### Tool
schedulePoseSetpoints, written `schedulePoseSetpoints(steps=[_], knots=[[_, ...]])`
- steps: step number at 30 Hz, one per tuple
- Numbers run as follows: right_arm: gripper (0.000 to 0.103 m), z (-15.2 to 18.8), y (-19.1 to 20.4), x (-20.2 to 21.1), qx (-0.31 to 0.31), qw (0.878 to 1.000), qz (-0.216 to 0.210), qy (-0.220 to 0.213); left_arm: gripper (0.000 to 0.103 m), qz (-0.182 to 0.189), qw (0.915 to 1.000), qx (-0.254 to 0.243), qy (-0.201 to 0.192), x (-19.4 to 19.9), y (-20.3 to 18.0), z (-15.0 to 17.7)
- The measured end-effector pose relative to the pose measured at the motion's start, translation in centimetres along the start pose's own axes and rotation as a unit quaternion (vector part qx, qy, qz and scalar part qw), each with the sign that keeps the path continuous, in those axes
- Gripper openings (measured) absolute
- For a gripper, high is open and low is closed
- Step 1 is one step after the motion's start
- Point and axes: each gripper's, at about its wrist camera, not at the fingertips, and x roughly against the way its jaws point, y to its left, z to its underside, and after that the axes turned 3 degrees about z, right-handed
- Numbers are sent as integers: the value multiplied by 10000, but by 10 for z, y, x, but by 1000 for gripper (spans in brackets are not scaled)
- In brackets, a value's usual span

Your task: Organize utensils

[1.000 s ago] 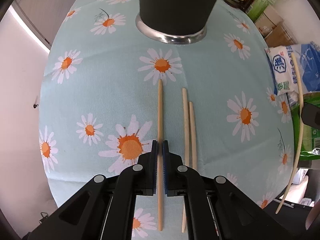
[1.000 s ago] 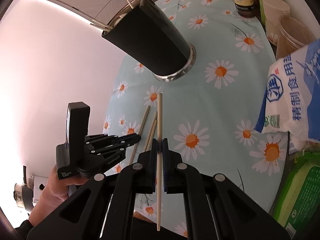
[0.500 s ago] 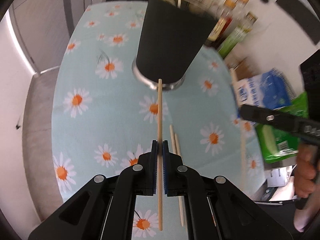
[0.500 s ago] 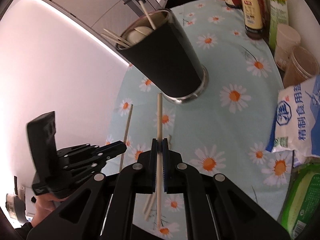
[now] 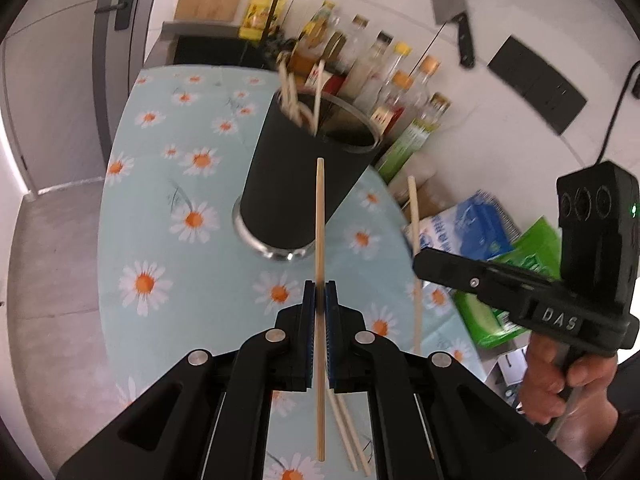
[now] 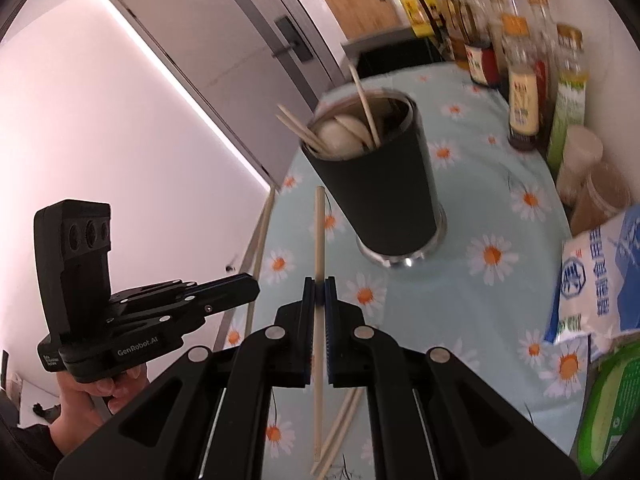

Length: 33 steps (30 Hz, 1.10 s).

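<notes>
On the left, the left gripper (image 5: 319,292) is clamped on a chopstick (image 5: 320,216), tip aimed at the black cup (image 5: 304,184), seemingly ready to drop in. Rightward, the right gripper (image 6: 319,290) pinches another chopstick (image 6: 319,236) likewise. Two chopsticks (image 6: 340,420) lie on the daisy tablecloth (image 6: 480,200); bottles (image 6: 520,92) line the wall.

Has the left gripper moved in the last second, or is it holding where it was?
Yes. The left gripper, shut on a chopstick, has lifted off the tablecloth; the black holder's open rim now shows, and two chopsticks lie below.
</notes>
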Motion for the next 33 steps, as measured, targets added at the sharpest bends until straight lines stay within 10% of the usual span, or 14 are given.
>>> schedulePoseSetpoints(steps=[33], knots=[[6,-88,5,38,314,9810,259,-1895,4,717,9782,-547,-1871,22,-16,-94]])
